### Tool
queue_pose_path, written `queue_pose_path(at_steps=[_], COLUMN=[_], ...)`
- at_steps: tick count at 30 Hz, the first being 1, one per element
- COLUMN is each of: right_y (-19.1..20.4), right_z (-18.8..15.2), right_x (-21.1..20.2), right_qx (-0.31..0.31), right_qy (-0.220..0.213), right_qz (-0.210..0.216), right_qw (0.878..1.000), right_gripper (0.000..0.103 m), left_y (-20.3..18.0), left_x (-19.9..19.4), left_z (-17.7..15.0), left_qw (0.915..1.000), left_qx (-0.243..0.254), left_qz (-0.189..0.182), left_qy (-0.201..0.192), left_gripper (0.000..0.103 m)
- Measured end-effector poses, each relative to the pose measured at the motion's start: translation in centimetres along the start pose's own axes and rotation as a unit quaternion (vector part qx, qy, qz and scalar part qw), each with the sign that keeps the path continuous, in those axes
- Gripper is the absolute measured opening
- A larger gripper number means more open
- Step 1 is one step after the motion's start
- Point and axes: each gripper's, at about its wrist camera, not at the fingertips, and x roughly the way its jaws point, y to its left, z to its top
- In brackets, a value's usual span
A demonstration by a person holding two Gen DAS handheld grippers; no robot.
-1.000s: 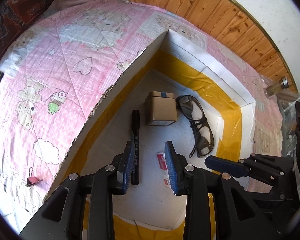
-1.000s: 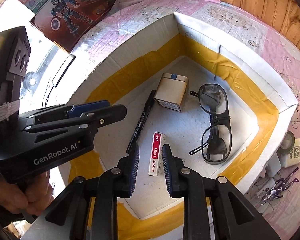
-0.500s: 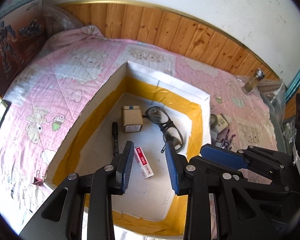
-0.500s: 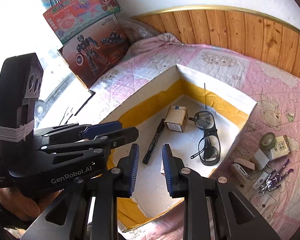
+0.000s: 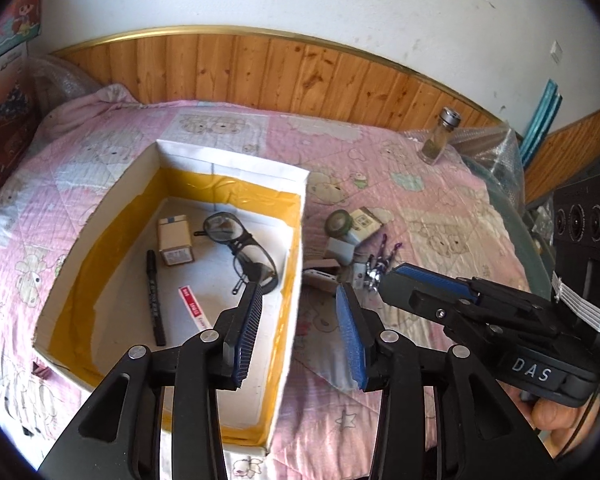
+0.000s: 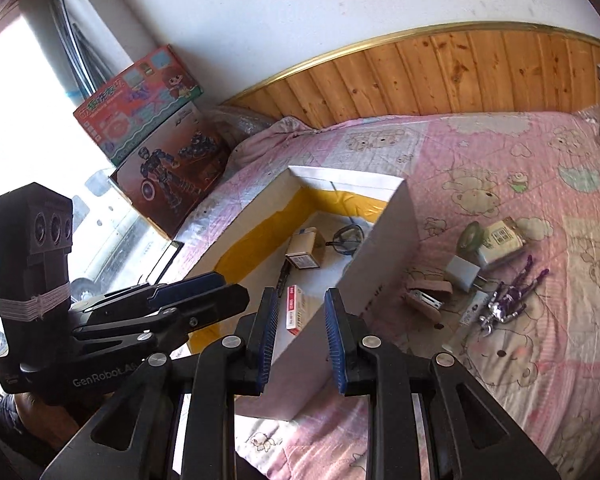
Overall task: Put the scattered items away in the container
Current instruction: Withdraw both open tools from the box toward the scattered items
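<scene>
A white cardboard box (image 5: 296, 240) lined with yellow tape lies on the pink quilt. Inside it are a small carton (image 5: 175, 240), glasses (image 5: 240, 240), a black marker (image 5: 154, 296) and a red-and-white staples box (image 5: 192, 306). Right of the box lie a tape roll (image 5: 338, 222), a labelled packet (image 5: 366, 220), a white charger (image 5: 342, 248), a stapler (image 5: 320, 274) and a purple figure (image 5: 380, 268). My left gripper (image 5: 300, 336) hovers over the box's right wall, its jaws opening with nothing between them. My right gripper (image 6: 300, 340) is open and empty above the box's near corner (image 6: 384, 248).
A glass jar (image 5: 436, 140) stands at the quilt's far right by the wood panelling. Toy boxes (image 6: 168, 160) lean at the far left. Bubble wrap (image 5: 488, 148) lies beyond the jar. A person's hand (image 5: 556, 416) holds the right gripper's handle.
Both grippers have drawn back and up out of the box, and the views have swung right toward the loose items on the quilt. The left jaws stand wider apart.
</scene>
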Motion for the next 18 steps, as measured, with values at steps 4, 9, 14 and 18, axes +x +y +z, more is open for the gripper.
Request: queue_pose_path(at_steps=[4, 9, 14, 18], right_y=[-3.2, -7.4, -12.0, -15.8], right_z=[-1.0, -2.1, -2.6, -2.9], right_x=[-0.4, -0.1, 0.3, 0.8], right_qx=[0.039, 0.086, 0.143, 0.191], right_qy=[0.003, 0.017, 0.022, 0.027], right_qz=[-0.019, -0.045, -0.061, -0.067], right_qw=[0.999, 0.995, 0.988, 0.979], right_gripper=[0.026, 0.026, 0.026, 0.026], left_y=[-2.3, -4.3, -5.4, -7.1], left_x=[1.7, 4.6, 7.8, 10.5], left_z=[-0.1, -0.1, 0.1, 0.2], left_qw=[0.9996, 0.9983, 0.996, 0.9934], left_qx=[0.013, 0.018, 0.005, 0.022], left_qz=[-0.016, -0.027, -0.039, -0.048], left_qy=[0.019, 0.049, 0.081, 0.102], left_gripper=[0.042, 0.044, 0.044, 0.044])
